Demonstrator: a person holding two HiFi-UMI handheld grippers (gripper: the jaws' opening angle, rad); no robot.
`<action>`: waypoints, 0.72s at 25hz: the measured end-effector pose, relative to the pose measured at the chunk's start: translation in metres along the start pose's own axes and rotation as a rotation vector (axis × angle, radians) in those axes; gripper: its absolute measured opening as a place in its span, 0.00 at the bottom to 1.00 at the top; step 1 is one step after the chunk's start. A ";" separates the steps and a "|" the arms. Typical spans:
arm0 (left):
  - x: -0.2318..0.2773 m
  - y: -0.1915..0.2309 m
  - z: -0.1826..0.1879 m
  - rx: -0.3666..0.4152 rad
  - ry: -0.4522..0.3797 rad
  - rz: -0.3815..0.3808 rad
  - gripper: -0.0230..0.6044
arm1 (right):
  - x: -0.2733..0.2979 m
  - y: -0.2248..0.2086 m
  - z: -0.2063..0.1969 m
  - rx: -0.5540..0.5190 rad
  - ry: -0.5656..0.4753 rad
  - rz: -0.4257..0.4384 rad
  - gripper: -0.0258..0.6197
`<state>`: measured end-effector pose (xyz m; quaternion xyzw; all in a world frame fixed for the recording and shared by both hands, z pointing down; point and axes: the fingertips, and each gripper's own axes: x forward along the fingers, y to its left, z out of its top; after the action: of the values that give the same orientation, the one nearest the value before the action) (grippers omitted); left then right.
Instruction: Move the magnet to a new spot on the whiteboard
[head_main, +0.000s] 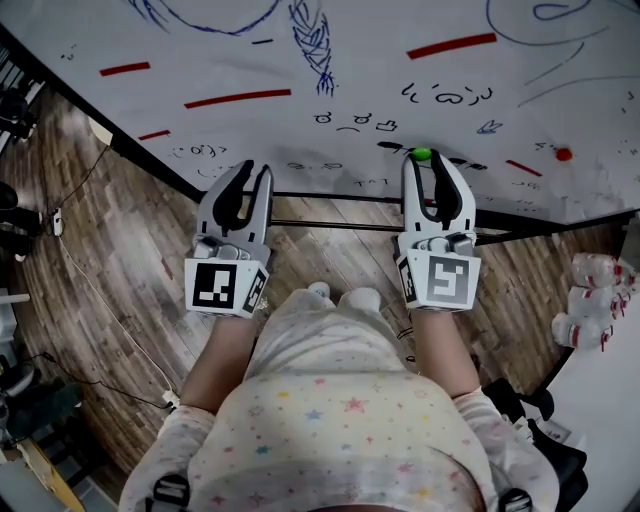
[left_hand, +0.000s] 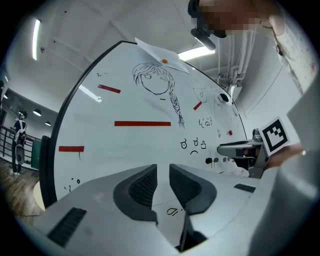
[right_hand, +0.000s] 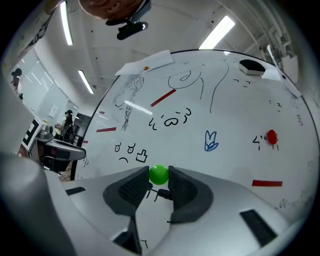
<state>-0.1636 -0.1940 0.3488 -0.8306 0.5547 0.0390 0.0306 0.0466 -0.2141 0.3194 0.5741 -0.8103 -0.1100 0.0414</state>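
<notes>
A small round green magnet (head_main: 421, 154) (right_hand: 159, 174) sits on the lower part of the whiteboard (head_main: 350, 60), among black doodles. My right gripper (head_main: 422, 162) (right_hand: 159, 177) is shut on it, its two dark pads pressing the magnet's sides at the tips. My left gripper (head_main: 257, 170) (left_hand: 163, 172) hangs level with it further left, just short of the board's lower edge. Its jaws stand nearly together with only a narrow slit and nothing between them. The right gripper shows at the right edge of the left gripper view.
A red round magnet (head_main: 564, 154) (right_hand: 271, 136) sticks to the board further right. Red strip magnets (head_main: 237, 98) and marker drawings cover the board. The board's dark frame bar (head_main: 330, 195) runs below both grippers. Plastic bottles (head_main: 590, 300) stand at right; cables lie on the wooden floor at left.
</notes>
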 end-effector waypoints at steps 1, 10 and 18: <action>0.000 0.000 0.000 0.000 0.001 -0.003 0.16 | 0.001 0.001 0.000 0.000 0.001 0.001 0.23; 0.003 -0.001 -0.005 -0.004 0.006 -0.027 0.13 | 0.005 0.009 -0.003 0.008 0.001 0.008 0.23; 0.004 0.000 -0.010 -0.014 0.011 -0.035 0.12 | 0.008 0.013 -0.007 0.005 0.023 0.011 0.23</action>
<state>-0.1615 -0.1987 0.3585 -0.8406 0.5398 0.0379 0.0227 0.0333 -0.2181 0.3291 0.5710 -0.8132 -0.1011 0.0497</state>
